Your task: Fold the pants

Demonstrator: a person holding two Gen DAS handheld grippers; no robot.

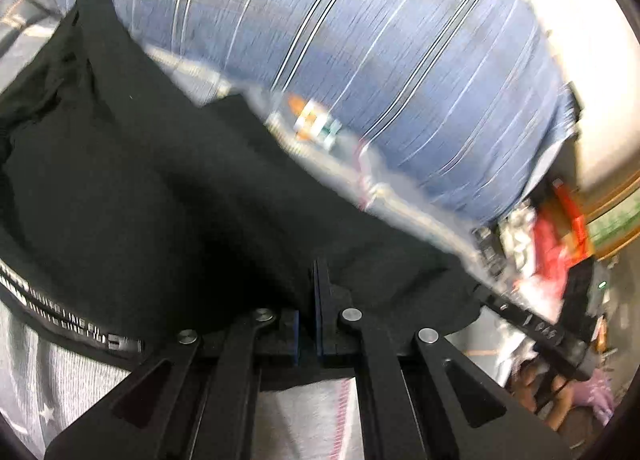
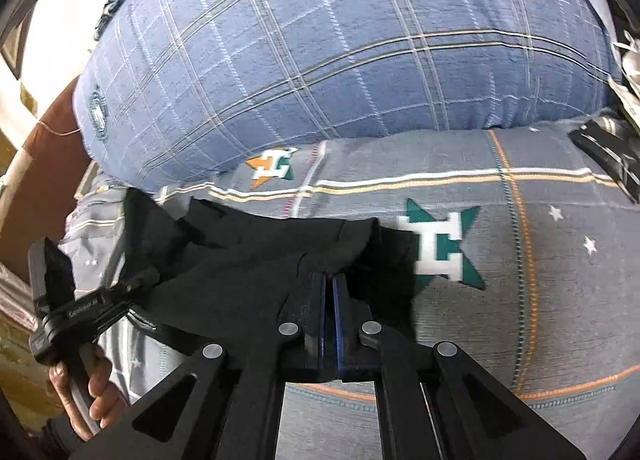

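The black pants (image 1: pixel 140 180) hang lifted above the grey bedsheet; a waistband with white lettering (image 1: pixel 64 320) shows at the lower left. My left gripper (image 1: pixel 314 272) is shut on the pants' edge. My right gripper (image 2: pixel 330 280) is shut on another edge of the same black pants (image 2: pixel 240 256), held a little above the sheet. The right gripper also shows in the left wrist view (image 1: pixel 532 328), and the left gripper with the hand holding it shows in the right wrist view (image 2: pixel 80 312).
A large blue plaid pillow (image 2: pixel 328 48) lies just beyond the pants. The grey patterned bedsheet (image 2: pixel 540 260) spreads out to the right. Red and mixed clutter (image 1: pixel 552 240) sits past the bed's edge. A brown headboard (image 2: pixel 36 164) stands at the left.
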